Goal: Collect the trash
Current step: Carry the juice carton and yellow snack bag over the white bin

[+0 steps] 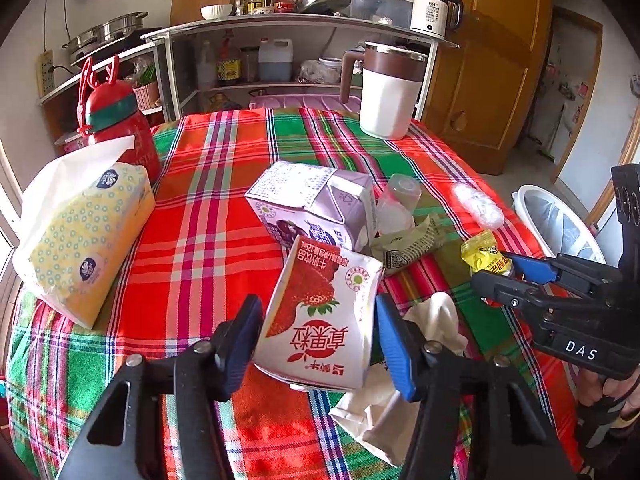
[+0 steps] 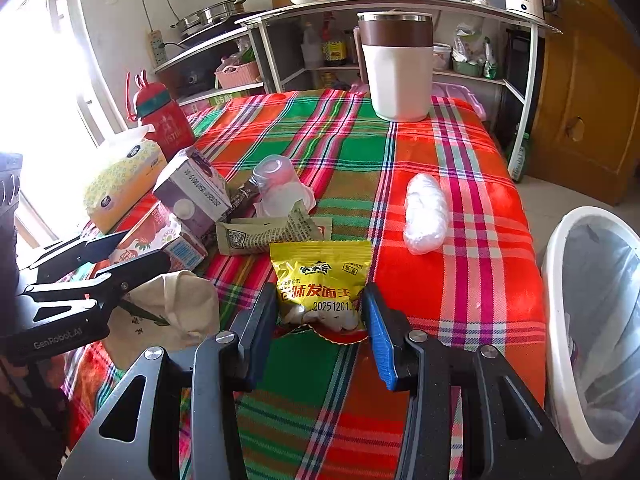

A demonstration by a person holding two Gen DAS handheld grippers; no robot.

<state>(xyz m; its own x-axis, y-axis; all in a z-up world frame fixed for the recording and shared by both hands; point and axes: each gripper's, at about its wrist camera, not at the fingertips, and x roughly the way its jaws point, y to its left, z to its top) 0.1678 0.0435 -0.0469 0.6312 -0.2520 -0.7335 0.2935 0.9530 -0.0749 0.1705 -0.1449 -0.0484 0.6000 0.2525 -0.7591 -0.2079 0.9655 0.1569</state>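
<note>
A: Item one, edges and room?
B: The trash bin (image 2: 592, 332), white-rimmed with a clear liner, stands just past the right edge of the table (image 2: 472, 280), which wears a plaid cloth. Bare cloth lies between the yellow snack packet (image 2: 320, 280) and the white mug (image 2: 396, 68) at the far edge. A crumpled clear wrap (image 2: 425, 214) lies alone near the right edge.

A: Item two, the tongs?
B: The left gripper (image 1: 318, 336) straddles the strawberry milk carton (image 1: 320, 320), pads at its two sides; whether they press it cannot be told. The right gripper (image 2: 320, 328) is spread, its fingers flanking the yellow packet's near end.

A: Item three, the clutter?
B: A purple carton (image 1: 312, 204), an upturned clear cup (image 1: 398, 204), a green wrapper (image 1: 408, 246) and a crumpled white paper (image 1: 432, 320) crowd the middle. A tissue pack (image 1: 84, 236) and a red bottle (image 1: 120, 128) hold the left edge.

A: Item four, writing?
B: "20251201" on the yellow packet, "DAS" and "GenRobot.AI" on the grippers, "55" on the kettle (image 1: 434, 12).
</note>
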